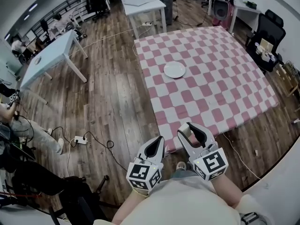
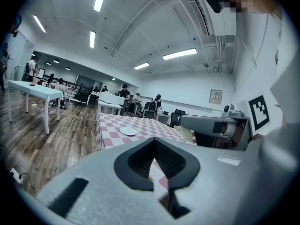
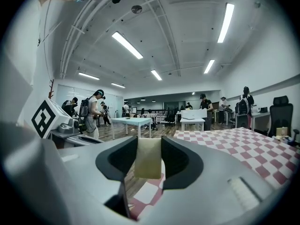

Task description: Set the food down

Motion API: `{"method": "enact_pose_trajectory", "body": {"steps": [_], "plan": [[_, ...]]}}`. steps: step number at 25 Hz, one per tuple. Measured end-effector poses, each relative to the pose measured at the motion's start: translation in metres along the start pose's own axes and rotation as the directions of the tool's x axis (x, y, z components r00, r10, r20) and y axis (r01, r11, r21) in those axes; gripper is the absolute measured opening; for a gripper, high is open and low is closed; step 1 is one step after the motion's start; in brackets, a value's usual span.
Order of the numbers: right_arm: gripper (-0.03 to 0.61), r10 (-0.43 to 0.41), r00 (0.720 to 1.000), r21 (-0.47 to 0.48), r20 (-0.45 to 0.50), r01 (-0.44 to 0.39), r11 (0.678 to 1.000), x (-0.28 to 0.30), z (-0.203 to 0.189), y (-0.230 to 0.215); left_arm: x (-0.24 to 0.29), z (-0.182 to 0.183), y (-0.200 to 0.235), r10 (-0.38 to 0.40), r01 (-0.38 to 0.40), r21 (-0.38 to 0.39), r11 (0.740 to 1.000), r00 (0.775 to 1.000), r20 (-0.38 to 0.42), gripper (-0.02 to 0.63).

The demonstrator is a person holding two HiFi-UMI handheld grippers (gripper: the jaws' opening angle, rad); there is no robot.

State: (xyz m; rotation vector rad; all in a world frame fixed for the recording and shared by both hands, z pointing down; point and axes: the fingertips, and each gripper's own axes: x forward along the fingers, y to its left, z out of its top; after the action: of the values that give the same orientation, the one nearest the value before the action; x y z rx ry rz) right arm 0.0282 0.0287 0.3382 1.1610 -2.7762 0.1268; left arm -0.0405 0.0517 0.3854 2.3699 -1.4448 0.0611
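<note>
My right gripper is shut on a pale beige piece of food, held upright between its pads in the right gripper view, where the food fills the gap of the gripper. My left gripper is beside it with its tips together and nothing held; in its own view this gripper shows only cloth through the gap behind the tips. Both hang just off the near edge of the table with the pink-and-white checked cloth. A white plate lies on the cloth, further in; the same plate shows in the left gripper view.
The floor is wood, with a power strip and cables at the left. A light blue table stands at the left, white tables at the back, a black office chair at the right. People stand and sit further off.
</note>
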Motion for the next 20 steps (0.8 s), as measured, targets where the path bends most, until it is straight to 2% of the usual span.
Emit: {"method": "enact_pose_trajectory", "body": {"steps": [13, 20], "plan": [[0.166, 0.090, 0.996, -0.020, -0.022, -0.091, 0.996, 0.028, 0.000, -0.059, 0.064, 0.013, 0.006, 0.079, -0.078, -0.037, 0.996, 0.996, 0.030, 0.000], [0.166, 0.091, 0.996, -0.011, -0.020, -0.091, 0.996, 0.030, 0.004, -0.076, 0.075, 0.016, 0.010, 0.103, -0.101, -0.051, 0.994, 0.994, 0.028, 0.000]]}}
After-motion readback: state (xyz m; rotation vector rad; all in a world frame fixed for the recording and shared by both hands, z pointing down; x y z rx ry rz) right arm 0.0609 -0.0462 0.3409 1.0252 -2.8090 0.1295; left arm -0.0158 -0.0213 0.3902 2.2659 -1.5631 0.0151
